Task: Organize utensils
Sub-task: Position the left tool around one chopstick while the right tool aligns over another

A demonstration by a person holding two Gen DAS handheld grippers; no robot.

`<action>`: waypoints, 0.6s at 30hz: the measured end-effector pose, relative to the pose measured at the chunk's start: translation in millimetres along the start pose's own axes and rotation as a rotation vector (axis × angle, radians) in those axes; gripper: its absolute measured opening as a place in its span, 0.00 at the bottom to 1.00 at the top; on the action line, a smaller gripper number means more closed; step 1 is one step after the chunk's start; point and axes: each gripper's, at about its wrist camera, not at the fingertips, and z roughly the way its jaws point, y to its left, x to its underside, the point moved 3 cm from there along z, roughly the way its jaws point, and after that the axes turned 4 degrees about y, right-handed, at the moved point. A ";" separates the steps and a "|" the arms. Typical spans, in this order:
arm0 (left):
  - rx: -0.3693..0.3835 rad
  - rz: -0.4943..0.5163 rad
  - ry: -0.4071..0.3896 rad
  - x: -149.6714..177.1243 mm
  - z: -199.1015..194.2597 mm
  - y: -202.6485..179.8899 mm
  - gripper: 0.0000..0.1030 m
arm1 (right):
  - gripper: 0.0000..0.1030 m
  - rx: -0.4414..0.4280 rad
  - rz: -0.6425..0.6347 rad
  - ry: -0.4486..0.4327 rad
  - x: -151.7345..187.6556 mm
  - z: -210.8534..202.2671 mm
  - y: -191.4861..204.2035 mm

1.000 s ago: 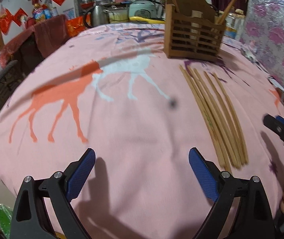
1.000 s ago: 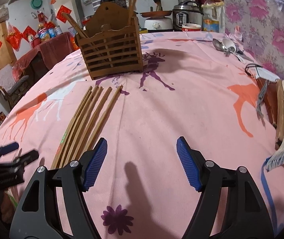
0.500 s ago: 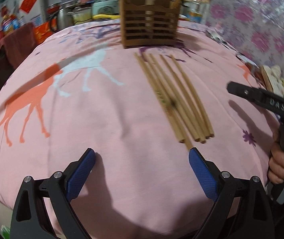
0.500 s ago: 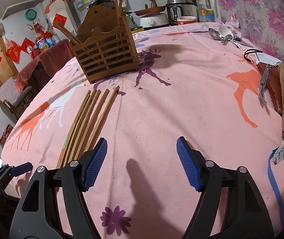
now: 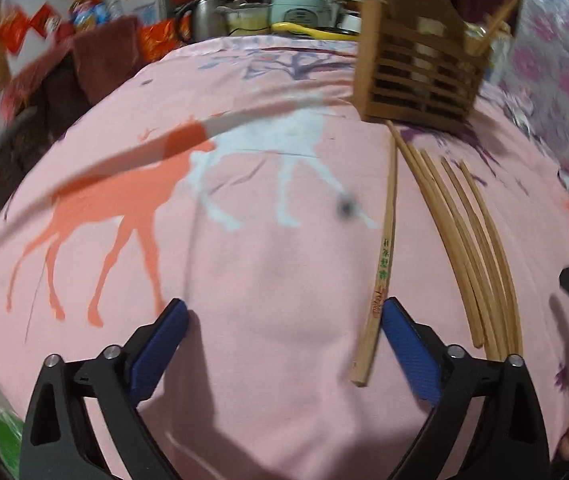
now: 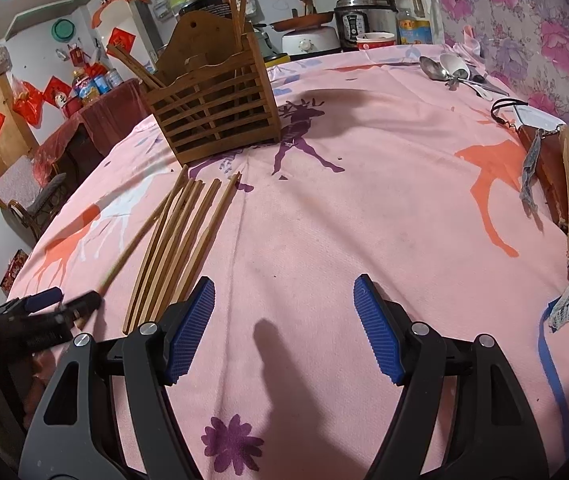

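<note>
One printed wooden chopstick (image 5: 380,264) lies angled apart from the bundle of plain chopsticks (image 5: 472,248) on the pink desk (image 5: 268,360), its near end beside the left claw's (image 5: 282,338) right pad. Both claws gape wide and hold nothing, the right claw (image 6: 284,322) over bare cloth. The slatted wooden holder (image 6: 212,120) stands beyond the chopstick tips.

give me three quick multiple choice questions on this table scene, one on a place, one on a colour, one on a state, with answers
1. Where does the wooden holder stand?
A) just beyond the far tips of the loose chopsticks
B) lying on its side at the table's near edge
C) hanging on the wall

2. What colour are the pads of the right claw?
A) red
B) blue
C) yellow

3. How is the right claw?
A) shut on a chopstick
B) shut on the holder
C) open, holding nothing

Answers: 1 A, the chopstick tips point at its base. 2 B, both ribbed pads show blue. 3 C, only bare pink cloth shows between its fingers.
</note>
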 end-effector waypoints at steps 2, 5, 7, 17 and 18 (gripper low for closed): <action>0.013 0.017 -0.007 2.3 -3.6 -3.3 0.90 | 0.68 0.001 -0.003 0.002 0.1 0.2 0.5; 0.028 0.062 -0.018 9.2 -5.5 -17.6 0.90 | 0.68 0.004 -0.018 0.000 0.3 -0.8 2.8; 0.001 0.094 -0.040 9.6 -3.0 -27.5 0.83 | 0.68 0.010 -0.049 0.002 2.0 -2.1 7.5; -0.007 -0.038 -0.070 -3.0 -1.6 3.3 0.21 | 0.68 -0.003 -0.230 0.027 24.0 -9.8 42.2; -0.008 -0.040 -0.074 -2.5 -2.2 3.2 0.21 | 0.68 -0.010 -0.243 0.028 25.5 -10.0 45.5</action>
